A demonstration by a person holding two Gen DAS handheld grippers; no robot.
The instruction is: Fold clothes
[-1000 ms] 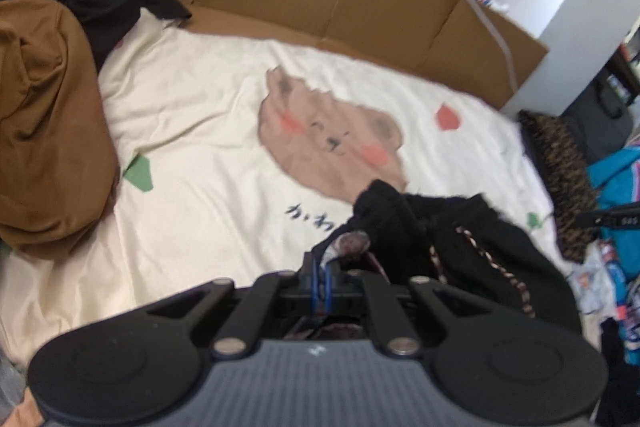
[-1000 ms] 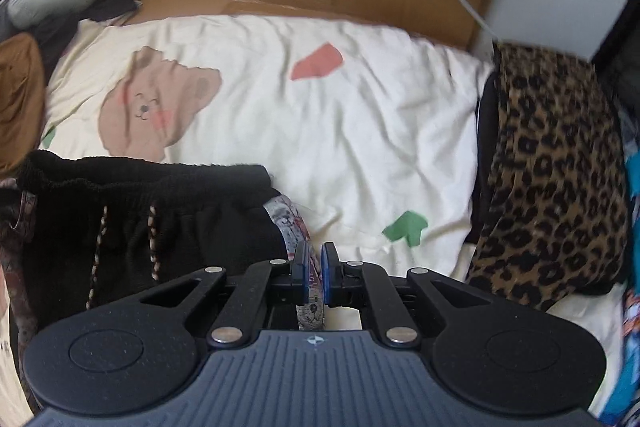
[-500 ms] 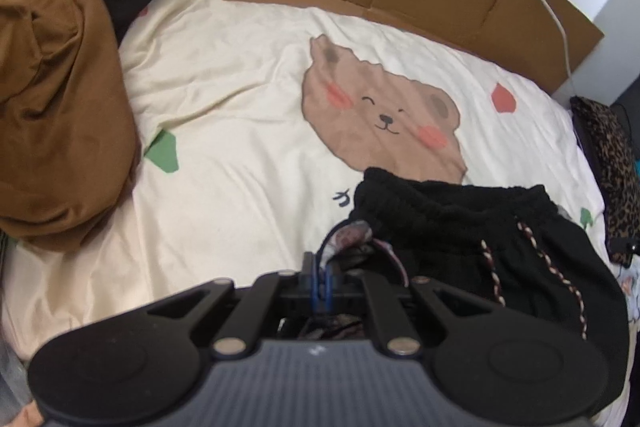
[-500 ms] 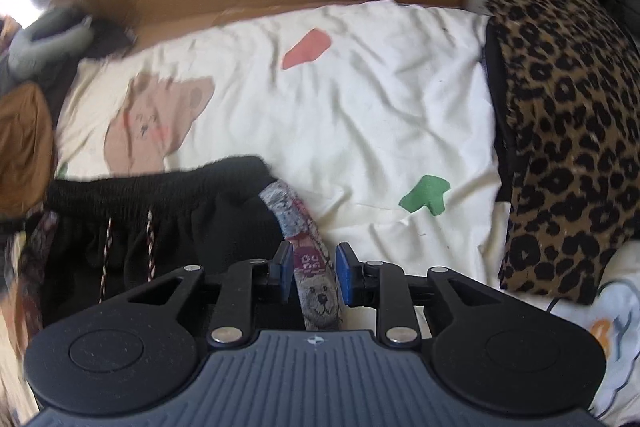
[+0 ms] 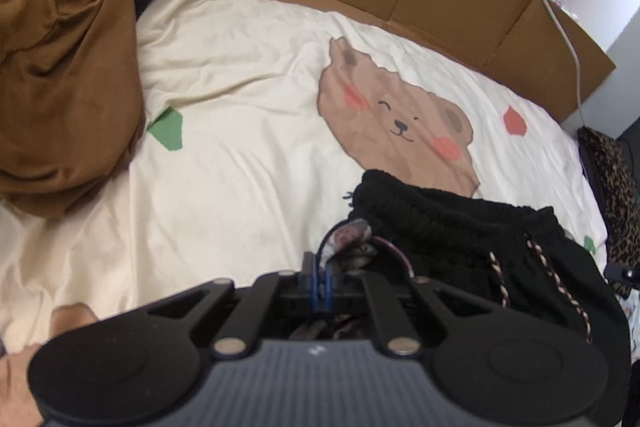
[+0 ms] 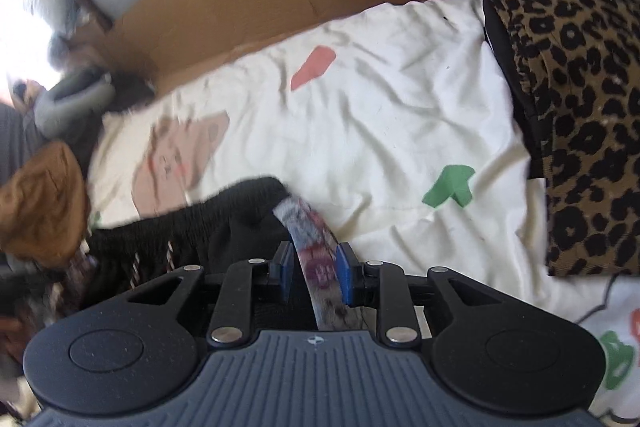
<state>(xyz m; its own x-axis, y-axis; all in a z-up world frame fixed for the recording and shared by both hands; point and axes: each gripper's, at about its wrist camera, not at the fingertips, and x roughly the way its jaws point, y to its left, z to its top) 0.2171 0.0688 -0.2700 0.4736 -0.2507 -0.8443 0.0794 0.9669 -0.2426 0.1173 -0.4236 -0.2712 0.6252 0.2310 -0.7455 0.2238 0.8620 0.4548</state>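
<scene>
The black shorts are spread on the cream bedsheet, just below its printed bear. A patterned hem is pinched in the clenched left gripper; the right gripper is released, its jaws parted around the patterned strip

Soft daylight, blown-out white glare at upper left of the right view — motion blur there too, fisheye bending at edges
</scene>
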